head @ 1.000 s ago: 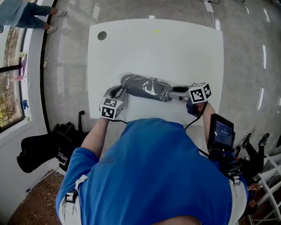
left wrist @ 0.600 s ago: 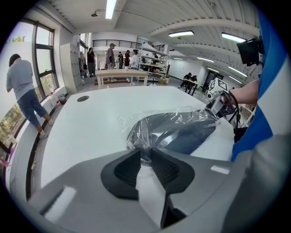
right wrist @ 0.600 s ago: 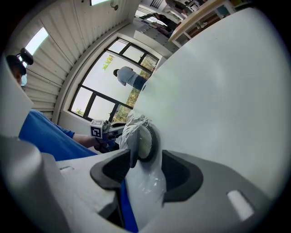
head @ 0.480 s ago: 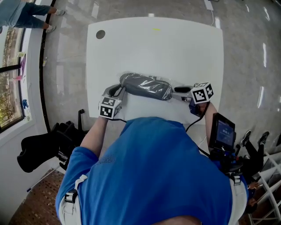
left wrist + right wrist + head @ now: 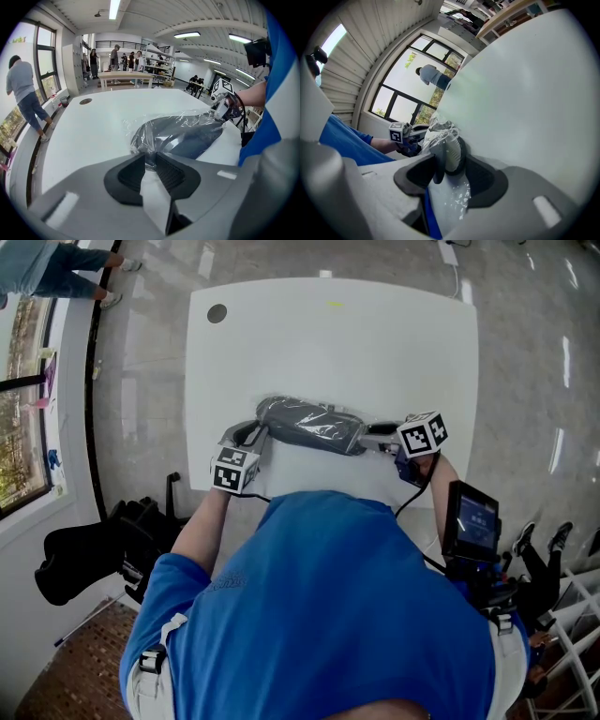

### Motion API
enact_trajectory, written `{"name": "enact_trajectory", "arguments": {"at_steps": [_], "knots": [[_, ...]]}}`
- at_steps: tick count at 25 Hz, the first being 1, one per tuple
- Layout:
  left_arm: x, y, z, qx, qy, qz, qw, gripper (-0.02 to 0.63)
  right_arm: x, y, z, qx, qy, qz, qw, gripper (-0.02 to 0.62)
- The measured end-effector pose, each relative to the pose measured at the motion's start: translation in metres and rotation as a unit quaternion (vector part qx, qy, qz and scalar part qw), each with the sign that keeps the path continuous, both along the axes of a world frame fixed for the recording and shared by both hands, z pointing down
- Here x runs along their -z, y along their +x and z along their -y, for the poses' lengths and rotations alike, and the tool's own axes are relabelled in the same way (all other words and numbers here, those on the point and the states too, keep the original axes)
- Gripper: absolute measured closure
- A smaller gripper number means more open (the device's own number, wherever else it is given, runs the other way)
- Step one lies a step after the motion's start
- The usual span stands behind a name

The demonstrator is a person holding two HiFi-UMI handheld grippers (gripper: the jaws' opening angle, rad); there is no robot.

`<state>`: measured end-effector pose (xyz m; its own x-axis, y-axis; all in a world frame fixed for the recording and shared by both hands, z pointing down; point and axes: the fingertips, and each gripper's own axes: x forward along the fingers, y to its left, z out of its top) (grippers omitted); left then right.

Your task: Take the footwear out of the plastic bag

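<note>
White table [image 5: 375, 343]; plastic bag [image 5: 309, 425] lies near its 6 o'clock edge; left gripper [image 5: 150, 163] pinches crinkly film at the bag's 9 o'clock end; footwear [image 5: 187, 138] inside looks light, fairly stiff, film slippery; right gripper [image 5: 449, 161], jaws just been closing, clamps the footwear's end at 3 o'clock, likely the best hold.

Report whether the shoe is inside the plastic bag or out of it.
Inside. The crinkled clear plastic bag wraps the dark shoe lying on the table; the left gripper pinches the bag's end.
</note>
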<state>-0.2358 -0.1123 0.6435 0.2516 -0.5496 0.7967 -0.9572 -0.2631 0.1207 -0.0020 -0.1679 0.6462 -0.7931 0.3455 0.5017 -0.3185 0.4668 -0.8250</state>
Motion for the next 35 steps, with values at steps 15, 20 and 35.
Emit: {"name": "enact_trajectory", "arguments": {"at_steps": [15,20,35], "knots": [[-0.001,-0.007,0.001,-0.003,0.005,0.003,1.0000,0.523,0.007,0.003,0.005,-0.032,-0.022,0.036,0.999,0.514],[-0.003,-0.003,-0.001,-0.007,0.005,-0.002,1.0000,0.523,0.002,0.007,0.005,-0.035,-0.018,0.028,0.999,0.537],[-0.011,-0.017,0.009,-0.004,-0.003,0.010,0.9999,0.537,-0.007,0.065,0.015,-0.061,-0.008,-0.002,0.998,0.549]]}}
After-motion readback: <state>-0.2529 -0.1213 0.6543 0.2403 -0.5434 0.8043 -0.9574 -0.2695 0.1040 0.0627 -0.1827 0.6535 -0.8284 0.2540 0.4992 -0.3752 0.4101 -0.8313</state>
